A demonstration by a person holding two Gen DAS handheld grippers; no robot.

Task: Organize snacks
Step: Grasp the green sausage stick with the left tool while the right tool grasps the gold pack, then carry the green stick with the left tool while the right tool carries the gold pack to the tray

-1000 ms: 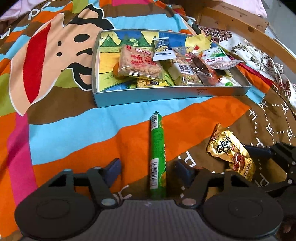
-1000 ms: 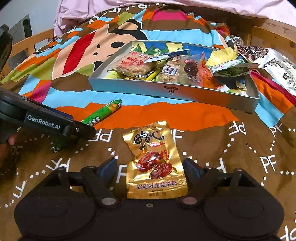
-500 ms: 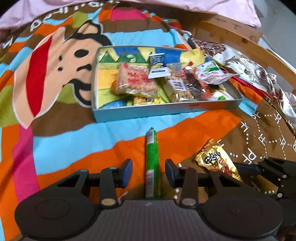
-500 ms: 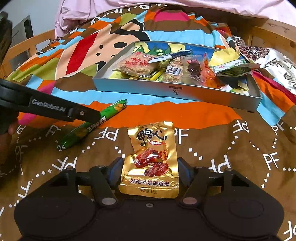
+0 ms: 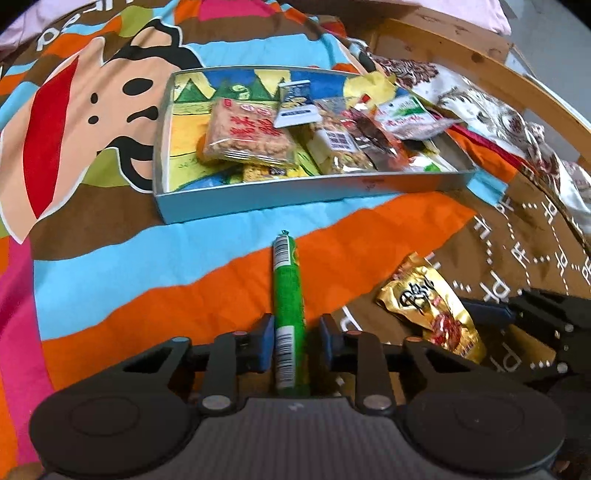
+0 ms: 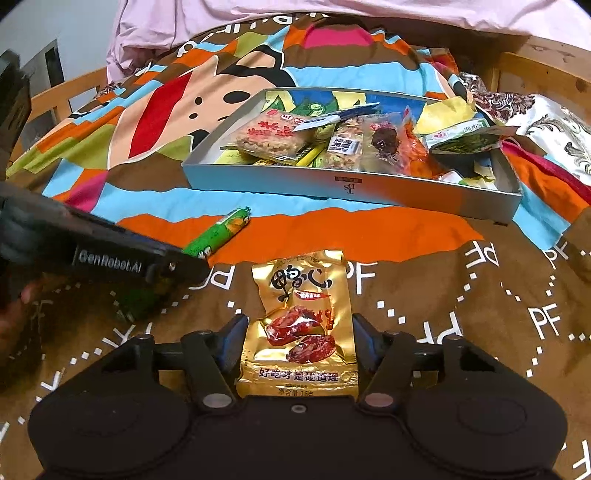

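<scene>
A green sausage stick point(image 5: 288, 295) lies on the bedspread between the fingers of my left gripper point(image 5: 295, 341). Its jaws are closing: the left pad touches the stick and a thin gap shows at the right pad. My right gripper point(image 6: 299, 339) is also closing, and its pads meet the side edges of a gold snack packet point(image 6: 303, 295) lying flat. Beyond both sits a silver tray point(image 5: 295, 192) holding several snack packets. The right wrist view shows the stick point(image 6: 221, 234) partly hidden behind the left gripper's body point(image 6: 110, 254).
A wooden bed frame point(image 5: 461, 55) runs along the right, with a floral cloth point(image 5: 498, 110) draped beside the tray point(image 6: 351, 188). A pink pillow point(image 6: 332, 14) lies at the head. A person's hand point(image 6: 14, 314) shows at the left edge.
Both pairs of jaws have narrowed around their snacks. The green stick has rolled, so its barcode now faces up at the far end. The gold packet has stayed in place.
</scene>
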